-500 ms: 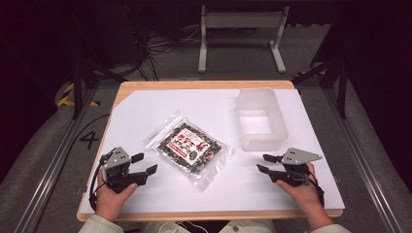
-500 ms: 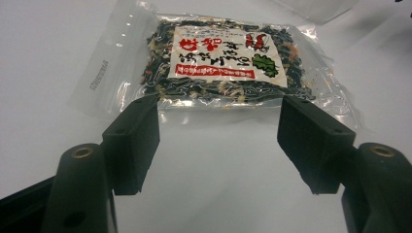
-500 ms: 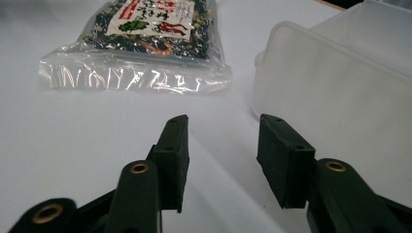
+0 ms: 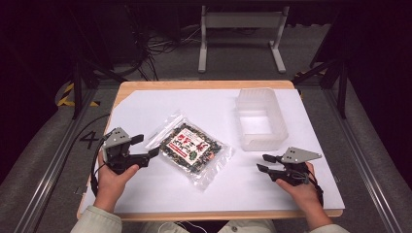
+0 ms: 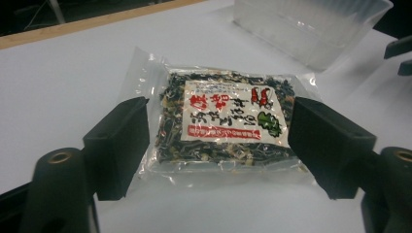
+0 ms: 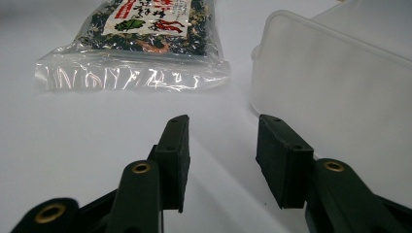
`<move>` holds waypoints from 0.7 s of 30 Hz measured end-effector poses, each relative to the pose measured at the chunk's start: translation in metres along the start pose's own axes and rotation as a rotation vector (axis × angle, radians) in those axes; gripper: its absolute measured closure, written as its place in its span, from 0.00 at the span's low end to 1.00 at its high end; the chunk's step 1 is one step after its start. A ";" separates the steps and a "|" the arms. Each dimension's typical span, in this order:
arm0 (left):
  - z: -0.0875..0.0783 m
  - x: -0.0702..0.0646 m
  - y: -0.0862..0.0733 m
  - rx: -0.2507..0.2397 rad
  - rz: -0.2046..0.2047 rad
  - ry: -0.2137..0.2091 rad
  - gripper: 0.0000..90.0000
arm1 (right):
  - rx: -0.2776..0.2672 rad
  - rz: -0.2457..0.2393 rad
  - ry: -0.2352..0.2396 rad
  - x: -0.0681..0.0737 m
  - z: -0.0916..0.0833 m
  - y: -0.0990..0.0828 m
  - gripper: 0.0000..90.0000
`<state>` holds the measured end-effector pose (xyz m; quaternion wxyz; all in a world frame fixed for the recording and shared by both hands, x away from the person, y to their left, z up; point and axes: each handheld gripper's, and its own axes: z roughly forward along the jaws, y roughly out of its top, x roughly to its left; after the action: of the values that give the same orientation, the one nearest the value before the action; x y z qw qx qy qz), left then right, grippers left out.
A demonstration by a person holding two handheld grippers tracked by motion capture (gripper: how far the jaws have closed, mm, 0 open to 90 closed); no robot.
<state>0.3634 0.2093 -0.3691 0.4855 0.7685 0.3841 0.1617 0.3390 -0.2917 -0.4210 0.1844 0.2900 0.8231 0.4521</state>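
While the packet of dried food [image 4: 190, 147] lies flat on the white sheet [image 4: 165, 189] near the middle of the table [image 4: 204, 84], both grippers sit low on either side of it. Left of the packet, the left gripper [image 4: 147, 145] is held in the person's left hand [image 4: 112, 172], its jaws spread apart and pointing toward the packet's near left edge. In the left gripper view the packet [image 5: 221, 121] lies just ahead of the two black jaws, which stand wide on either side of it without pressing on it; nothing is grasped. The packet is a clear bag of dark flakes with a white and red printed label facing up, and its sealed clear margin shows in the right gripper view [image 6: 131, 75].

Right of the packet, a translucent plastic bin [image 4: 260, 119] stands upright on the sheet, well apart from the bag, its open top facing up. Below the bin and further right of the packet, the right gripper [image 4: 262, 163] is held in the person's right hand [image 4: 299, 187], pointing left toward the packet. In the right gripper view its jaws are parted with bare sheet between them, holding nothing; the bin wall [image 6: 335, 92] rises just beyond the right-hand jaw, and the packet lies farther off to the upper left.
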 end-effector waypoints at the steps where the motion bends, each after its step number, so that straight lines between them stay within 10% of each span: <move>1: 0.001 0.002 0.003 -0.008 0.001 0.007 0.24 | 0.000 -0.001 0.000 0.000 0.000 0.000 0.61; 21: 0.050 0.057 0.004 0.043 -0.127 0.061 0.16 | -0.002 0.018 0.029 0.000 -0.003 -0.004 0.50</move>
<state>0.4335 0.2202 -0.3968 0.4661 0.7476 0.4502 0.1457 0.3360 -0.2952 -0.4224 0.1687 0.2907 0.8226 0.4587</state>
